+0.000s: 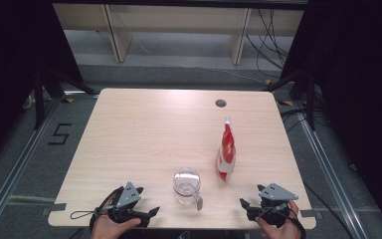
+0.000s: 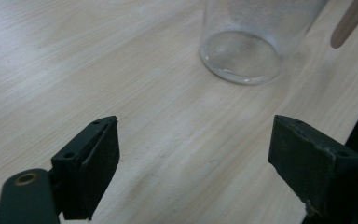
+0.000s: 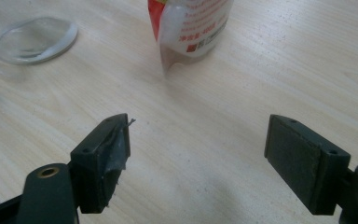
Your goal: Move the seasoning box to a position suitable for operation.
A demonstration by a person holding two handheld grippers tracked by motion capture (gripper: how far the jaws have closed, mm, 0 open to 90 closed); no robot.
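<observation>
Your left gripper point(image 1: 146, 215) sits low at the table's point(image 1: 144, 129) near edge, left of centre, jaws spread wide with nothing between them, tips pointing right along that edge. Your left hand point(image 1: 110, 226) grips it from below. Your right gripper point(image 1: 246, 206) is at the same edge, toward the right corner, jaws also wide apart and empty, tips pointing left. Your right hand point(image 1: 281, 228) wraps its body.
</observation>
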